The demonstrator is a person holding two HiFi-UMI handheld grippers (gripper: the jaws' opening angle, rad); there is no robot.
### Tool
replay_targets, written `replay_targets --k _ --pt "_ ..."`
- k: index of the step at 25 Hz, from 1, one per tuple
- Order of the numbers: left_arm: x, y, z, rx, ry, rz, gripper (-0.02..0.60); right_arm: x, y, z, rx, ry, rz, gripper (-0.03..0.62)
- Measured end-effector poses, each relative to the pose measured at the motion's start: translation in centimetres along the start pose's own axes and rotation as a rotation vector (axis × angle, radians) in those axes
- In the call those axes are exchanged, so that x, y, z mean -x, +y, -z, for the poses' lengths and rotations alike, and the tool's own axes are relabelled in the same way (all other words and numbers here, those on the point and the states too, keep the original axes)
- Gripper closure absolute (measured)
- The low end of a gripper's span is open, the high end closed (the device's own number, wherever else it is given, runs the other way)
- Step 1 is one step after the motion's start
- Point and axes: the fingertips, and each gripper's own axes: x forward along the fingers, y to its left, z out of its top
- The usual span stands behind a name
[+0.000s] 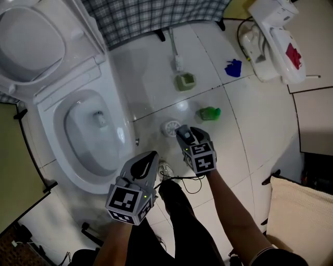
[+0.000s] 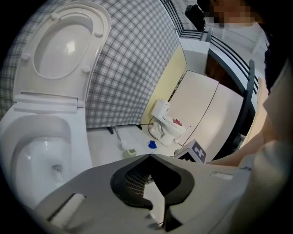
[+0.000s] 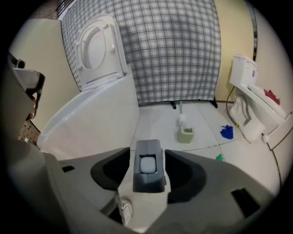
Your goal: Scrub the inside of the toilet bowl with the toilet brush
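Observation:
The white toilet [image 1: 58,136] stands at the left with seat and lid [image 1: 31,44] raised and the bowl open. The toilet brush [image 1: 175,54] stands in its green holder [image 1: 185,81] on the floor tiles, right of the toilet and well ahead of both grippers. My left gripper [image 1: 150,159] hovers by the bowl's front right rim, its jaws meeting at the tips and holding nothing. To its right, my right gripper [image 1: 185,133] points steeply down at the floor near a round drain [image 1: 171,127], jaws apart and empty. The right gripper view shows the holder [image 3: 185,135] far ahead.
A green object [image 1: 210,112] and a blue one [image 1: 233,68] lie on the tiles beyond the right gripper. A small second toilet [image 1: 273,41] with a cable sits at the far right. A checked cloth [image 1: 151,15] hangs at the back. My legs and a shoe [image 1: 165,169] are below.

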Motion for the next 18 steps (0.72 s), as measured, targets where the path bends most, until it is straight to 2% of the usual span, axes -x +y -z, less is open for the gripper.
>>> replay_targets --k 6,7,8,14,18 --pt "-0.4 0.4 0.1 0.024 -0.003 -0.001 0.594 -3.7 -0.5 2.0 0.043 0.062 0.023 0.344" --pt "-0.4 0.4 0.2 0.023 -0.003 -0.001 0.594 -3.9 -0.8 2.1 0.053 0.06 0.035 0.389" --pt "-0.3 0.4 0.2 0.021 -0.003 0.0 0.594 -3.9 -1.0 2.2 0.061 0.057 0.043 0.392" --pt "0.7 1.1 -0.8 0.018 -0.012 -0.013 0.594 -2.7 -0.6 1.9 0.064 0.061 0.043 0.396" --pt "1.7 0.7 -1.8 0.014 -0.02 -0.016 0.594 1.0 -0.6 0.1 0.037 0.025 0.043 0.396"
